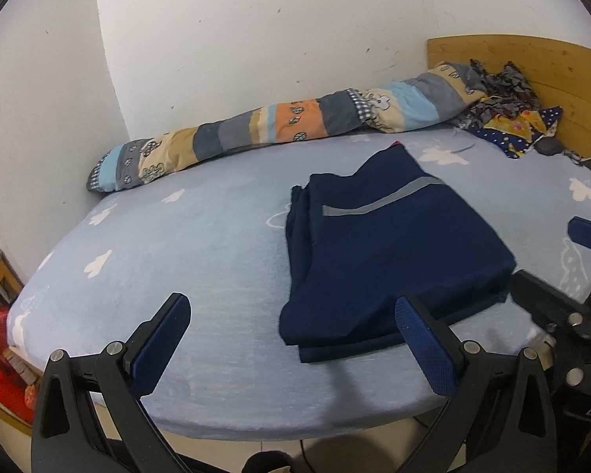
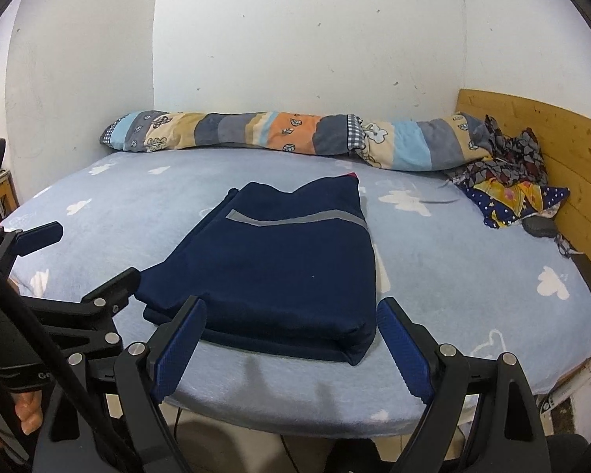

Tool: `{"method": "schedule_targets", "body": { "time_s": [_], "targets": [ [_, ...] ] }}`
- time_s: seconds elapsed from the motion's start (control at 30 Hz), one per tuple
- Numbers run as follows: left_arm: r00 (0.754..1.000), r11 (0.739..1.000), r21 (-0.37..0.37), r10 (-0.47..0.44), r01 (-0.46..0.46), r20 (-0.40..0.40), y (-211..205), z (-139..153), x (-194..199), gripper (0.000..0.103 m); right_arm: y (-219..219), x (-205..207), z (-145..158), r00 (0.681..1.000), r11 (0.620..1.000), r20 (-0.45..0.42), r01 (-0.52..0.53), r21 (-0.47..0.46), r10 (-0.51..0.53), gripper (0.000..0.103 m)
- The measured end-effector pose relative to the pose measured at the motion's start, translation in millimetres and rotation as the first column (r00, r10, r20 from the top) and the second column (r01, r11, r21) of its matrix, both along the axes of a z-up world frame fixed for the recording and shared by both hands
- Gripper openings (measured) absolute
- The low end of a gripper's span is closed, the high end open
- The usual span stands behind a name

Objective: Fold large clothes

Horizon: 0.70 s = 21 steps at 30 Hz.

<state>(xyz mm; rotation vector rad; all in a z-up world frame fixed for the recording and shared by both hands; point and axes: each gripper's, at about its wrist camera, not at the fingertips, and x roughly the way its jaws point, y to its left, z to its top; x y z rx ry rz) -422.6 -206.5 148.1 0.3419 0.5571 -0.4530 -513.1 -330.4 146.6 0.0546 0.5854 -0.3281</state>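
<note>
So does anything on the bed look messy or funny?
Yes: crumpled patterned clothes are heaped in the corner by the wooden headboard. The navy garment lies folded, though its layered left edge looks uneven.

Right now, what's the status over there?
Left gripper open, empty. Right gripper open, empty. Navy garment lies folded on the bed, near front edge. Nothing in the way.

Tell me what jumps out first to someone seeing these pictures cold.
The folded navy garment with its grey stripe lies on the near middle of the cloud-print bed sheet. Both grippers, left and right, hover open at its near edge. Behind, a rolled patchwork quilt lines the wall.
</note>
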Motion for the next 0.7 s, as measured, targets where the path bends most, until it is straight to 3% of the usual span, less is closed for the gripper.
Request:
{"method": "schedule_targets", "body": {
  "time_s": [0.7],
  "targets": [
    [0.999,1.000,0.017,-0.001,0.001,-0.048,-0.1,-5.0,5.9,0.103,3.4,1.6,-0.5,1.000,1.000,-0.001,-0.003,-0.002,0.003,0.093]
  ]
}}
